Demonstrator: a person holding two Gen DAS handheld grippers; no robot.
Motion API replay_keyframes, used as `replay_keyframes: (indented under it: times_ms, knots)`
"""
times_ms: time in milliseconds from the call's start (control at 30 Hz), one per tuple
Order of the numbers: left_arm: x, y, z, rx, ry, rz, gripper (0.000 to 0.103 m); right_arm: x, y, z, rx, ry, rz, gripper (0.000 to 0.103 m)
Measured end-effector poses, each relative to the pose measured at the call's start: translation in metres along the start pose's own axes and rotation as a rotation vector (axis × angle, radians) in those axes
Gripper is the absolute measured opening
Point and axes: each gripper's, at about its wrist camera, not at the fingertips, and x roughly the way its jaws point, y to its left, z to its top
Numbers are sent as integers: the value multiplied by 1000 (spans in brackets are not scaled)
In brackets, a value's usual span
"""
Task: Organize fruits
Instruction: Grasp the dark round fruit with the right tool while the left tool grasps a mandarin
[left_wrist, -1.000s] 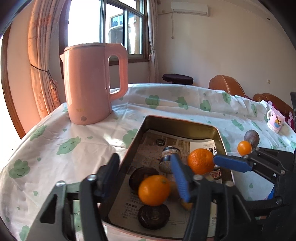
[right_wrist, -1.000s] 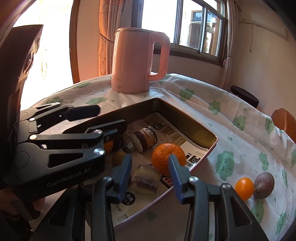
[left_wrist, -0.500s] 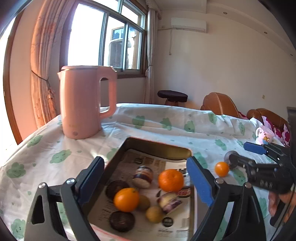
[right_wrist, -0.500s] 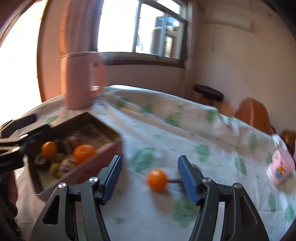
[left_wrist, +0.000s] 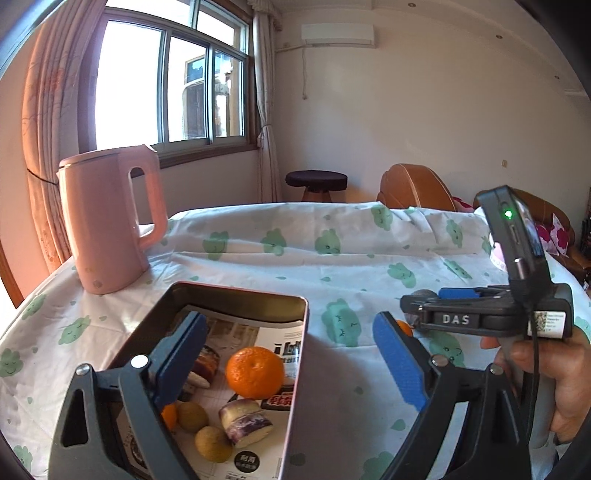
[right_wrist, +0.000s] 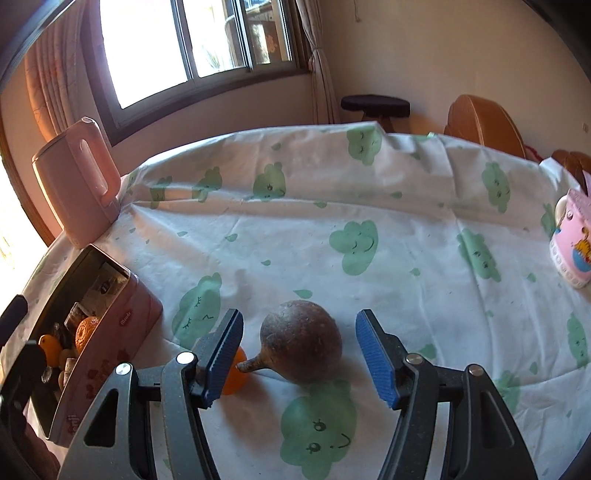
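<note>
Straddling the brown stemmed fruit (right_wrist: 301, 341), the right gripper (right_wrist: 299, 360) stood with its jaws spread wide, one blue pad to each side and neither touching the skin. The fruit sat on the tablecloth (right_wrist: 369, 221) between the pads, a little nearer the left one, with its stubby stem pointing toward that pad. Just outside and partly behind the left pad lay a small orange fruit (right_wrist: 234, 374), close to the stem tip; whether they touched could not be told.

To close well, the gripper probably needed to centre on the round body, not the stem, and go slightly deeper so the pads met the widest part. A slow squeeze seemed wise, since a round, hard-looking fruit might squirt forward out of flat pads. The left pad risked nudging the small orange fruit or catching the stem, so a small shift away from it looked sensible.

The left gripper (left_wrist: 291, 362) hovered with its jaws equally wide and empty above the near corner of the tin (left_wrist: 236, 295), where a large orange (left_wrist: 255, 373) and other pieces already lay on the newspaper lining. The tin sat well outside the right gripper's left jaw, the likely destination.
</note>
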Motion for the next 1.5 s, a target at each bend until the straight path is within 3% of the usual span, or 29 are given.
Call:
replay_keyframes:
  times_ms: [167, 200, 233, 367, 633, 767, 933, 1100, 1233, 1300, 1500]
  knots:
    - [5, -5, -3, 8, 17, -4, 93, 14, -4, -4, 40, 46, 27, 64]
    - [6, -5, -3, 8, 19, -5, 93, 15, -4, -4, 41, 53, 26, 53]
    - [6, -6, -3, 9, 21, -8, 93, 16, -5, -5, 40, 63, 34, 50]
    - [9, -13, 1, 21, 29, -19, 93, 7, -9, -11, 27, 45, 50, 50]
    - [37, -47, 8, 40, 116, -98, 91, -21, -38, -21, -3, -50, -110, 50]
    - [57, -67, 9, 56, 179, -121, 85, -25, -60, -25, 19, -67, -147, 50]
    - [83, -85, 8, 56, 268, -164, 77, -30, -79, -28, 68, -79, -110, 50]
    - [104, -92, 3, 44, 340, -175, 57, -33, -84, -29, 81, -85, -86, 50]
    - [115, -93, -3, 34, 379, -180, 49, -32, -79, -29, 58, -83, -88, 50]
    - [118, -92, -4, 32, 391, -184, 38, -33, -77, -29, 46, -87, -84, 50]
    - [116, -86, -4, 1, 386, -214, 38, -36, -69, -30, 5, -112, -62, 50]
